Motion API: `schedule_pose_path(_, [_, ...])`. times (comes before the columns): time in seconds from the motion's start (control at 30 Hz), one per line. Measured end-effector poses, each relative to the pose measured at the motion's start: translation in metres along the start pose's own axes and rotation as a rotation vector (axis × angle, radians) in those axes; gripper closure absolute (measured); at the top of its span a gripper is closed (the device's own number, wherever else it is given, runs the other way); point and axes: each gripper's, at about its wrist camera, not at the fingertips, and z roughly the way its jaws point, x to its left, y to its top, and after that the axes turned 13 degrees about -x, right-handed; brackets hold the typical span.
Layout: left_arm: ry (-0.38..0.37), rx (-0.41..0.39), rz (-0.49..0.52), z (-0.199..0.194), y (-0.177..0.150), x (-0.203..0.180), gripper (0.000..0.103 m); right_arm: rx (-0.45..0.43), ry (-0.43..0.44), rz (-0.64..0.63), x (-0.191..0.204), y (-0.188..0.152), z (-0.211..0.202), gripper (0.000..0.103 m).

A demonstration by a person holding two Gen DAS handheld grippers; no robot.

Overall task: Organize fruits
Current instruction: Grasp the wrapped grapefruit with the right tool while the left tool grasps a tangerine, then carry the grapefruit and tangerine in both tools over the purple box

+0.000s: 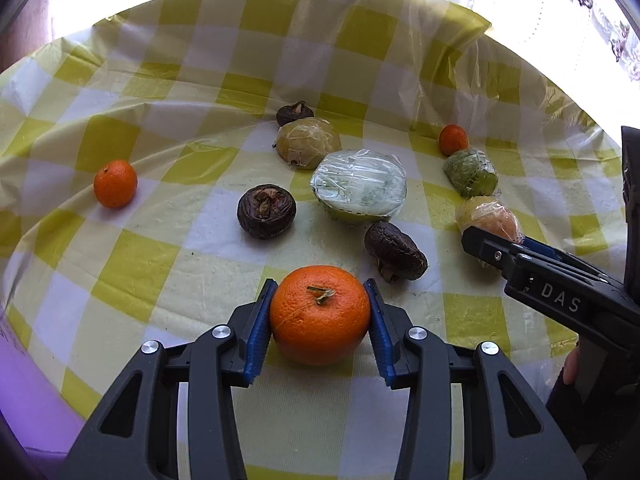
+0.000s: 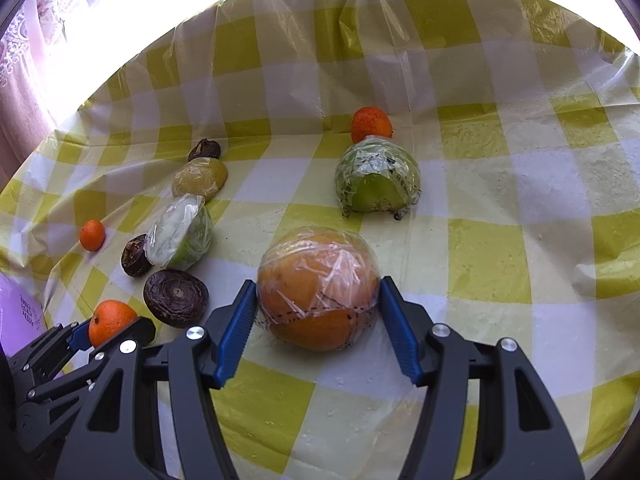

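My left gripper (image 1: 320, 312) is shut on an orange tangerine (image 1: 319, 314), its blue pads pressing both sides; it also shows in the right wrist view (image 2: 108, 322). My right gripper (image 2: 318, 312) is open around a plastic-wrapped orange (image 2: 318, 292) that rests on the checked cloth; the left pad is near its side, the right pad stands a little apart. In the left wrist view that wrapped orange (image 1: 488, 216) lies behind the right gripper's fingers (image 1: 492, 250).
On the yellow-checked cloth (image 1: 160, 240) lie a wrapped green half fruit (image 2: 378, 180), a wrapped white-cut half (image 1: 360, 186), a wrapped yellowish fruit (image 1: 308, 142), three dark shrivelled fruits (image 1: 266, 210), and two small tangerines (image 1: 115, 183) (image 2: 370, 124). A purple object (image 2: 18, 312) sits at left.
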Motion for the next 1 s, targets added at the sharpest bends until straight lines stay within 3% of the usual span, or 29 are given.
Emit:
schedule_pose_path(0.1, [-0.023, -0.016, -0.064, -0.017, -0.011, 0.008, 0.062, -0.014, 0.0, 0.039, -0.006, 0.0, -0.004, 0.041])
schedule_pose_path(0.23, [-0.05, -0.062, -0.116, -0.046, -0.028, 0.015, 0.062, -0.04, 0.019, 0.212, -0.03, -0.009, -0.022, 0.041])
schedule_pose_path(0.3, [-0.061, -0.082, -0.127, -0.062, -0.037, 0.017, 0.062, -0.065, -0.007, 0.239, -0.029, -0.019, -0.038, 0.041])
schedule_pose_path(0.53, [-0.116, -0.103, -0.091, -0.107, -0.069, 0.014, 0.062, -0.125, 0.022, 0.239, -0.008, -0.062, -0.105, 0.041])
schedule_pose_path(0.7, [-0.134, -0.116, -0.101, -0.133, -0.088, 0.022, 0.062, -0.129, 0.016, 0.164, 0.011, -0.093, -0.149, 0.041])
schedule_pose_path(1.0, [-0.144, -0.136, -0.097, -0.157, -0.105, 0.024, 0.061, -0.14, 0.034, 0.107, 0.024, -0.129, -0.194, 0.041])
